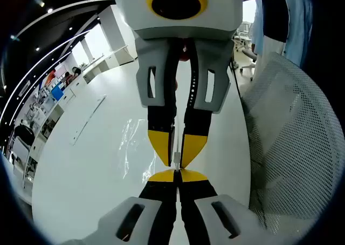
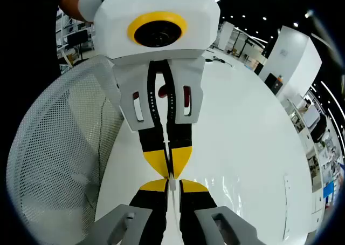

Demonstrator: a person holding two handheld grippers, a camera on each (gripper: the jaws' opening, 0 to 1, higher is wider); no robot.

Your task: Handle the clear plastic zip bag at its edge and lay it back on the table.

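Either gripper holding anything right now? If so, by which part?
Both grippers pinch the clear zip bag at its edge: the left gripper and the right gripper meet tip to tip, each shut on the thin plastic edge.

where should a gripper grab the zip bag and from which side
At its thin top edge, with the jaws closing flat on both faces. The bag is limp clear film hanging over the table, so only an edge gives a firm pinch. The left hand-held gripper and right hand-held gripper meet tip to tip from opposite sides, apparently both pinching that edge.
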